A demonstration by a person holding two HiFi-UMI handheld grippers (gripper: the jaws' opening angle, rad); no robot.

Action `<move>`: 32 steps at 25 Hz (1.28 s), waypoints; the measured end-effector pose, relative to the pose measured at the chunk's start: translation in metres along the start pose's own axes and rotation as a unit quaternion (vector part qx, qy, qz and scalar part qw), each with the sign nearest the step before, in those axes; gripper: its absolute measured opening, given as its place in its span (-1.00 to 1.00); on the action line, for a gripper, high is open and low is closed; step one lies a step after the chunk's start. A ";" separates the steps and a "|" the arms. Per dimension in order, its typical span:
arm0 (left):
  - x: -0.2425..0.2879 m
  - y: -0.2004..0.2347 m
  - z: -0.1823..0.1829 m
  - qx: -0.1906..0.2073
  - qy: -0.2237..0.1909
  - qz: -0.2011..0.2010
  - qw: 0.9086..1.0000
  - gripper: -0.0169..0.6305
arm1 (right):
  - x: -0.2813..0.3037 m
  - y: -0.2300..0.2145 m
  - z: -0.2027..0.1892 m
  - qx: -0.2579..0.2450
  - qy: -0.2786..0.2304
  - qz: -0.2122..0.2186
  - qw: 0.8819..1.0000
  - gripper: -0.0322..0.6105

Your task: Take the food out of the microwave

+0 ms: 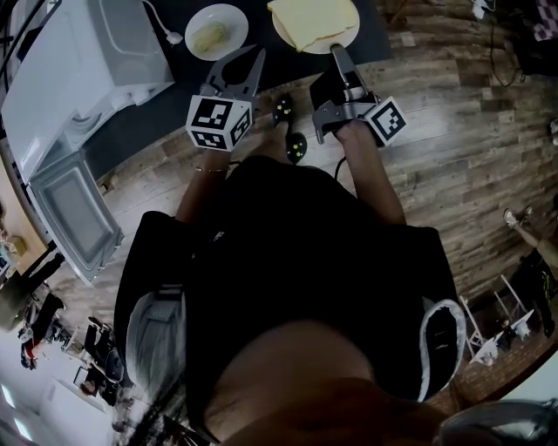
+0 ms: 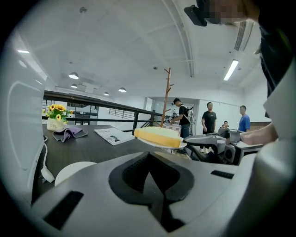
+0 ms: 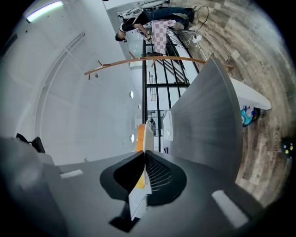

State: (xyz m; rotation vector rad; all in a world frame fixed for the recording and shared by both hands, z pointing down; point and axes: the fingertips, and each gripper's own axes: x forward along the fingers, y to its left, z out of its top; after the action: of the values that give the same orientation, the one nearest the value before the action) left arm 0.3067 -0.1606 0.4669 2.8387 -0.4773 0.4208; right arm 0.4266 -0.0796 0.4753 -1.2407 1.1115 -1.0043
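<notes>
Below the head camera, the person's dark-clothed torso (image 1: 296, 287) is filling the frame, with both arms reaching forward. The left gripper (image 1: 255, 63) is hovering empty, its jaws pressing together on nothing. The right gripper (image 1: 338, 54) is pinching the near rim of a round white plate (image 1: 352, 33), and its own view is showing that rim clamped edge-on between the pads. A flat pale-yellow slab of food (image 1: 314, 19) is lying on this plate, which is sitting over the near edge of the dark grey tabletop (image 1: 157, 113), well apart from the boxy white microwave (image 1: 83, 65) at the left. The microwave's door (image 1: 74, 213) is hanging wide open. Just beside the held plate, a smaller white dish (image 1: 196, 22) is carrying a pale lump of food (image 1: 212, 37). Farther along the table, a folded purple cloth (image 2: 69, 133), a printed sheet (image 2: 113, 135) and a white pot of sunflowers (image 2: 55, 118) are resting, with several people (image 2: 209, 118) standing beyond.
</notes>
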 end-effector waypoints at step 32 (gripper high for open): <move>0.034 0.017 0.007 -0.040 -0.009 0.048 0.998 -0.92 | 0.042 -0.036 0.016 0.001 0.092 -0.040 0.995 -0.88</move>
State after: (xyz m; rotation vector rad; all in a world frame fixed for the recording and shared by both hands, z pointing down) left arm 0.3328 -0.1877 0.4743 2.7525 -0.6227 0.3863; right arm 0.4506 -0.1206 0.5081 -1.2177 1.2100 -1.2001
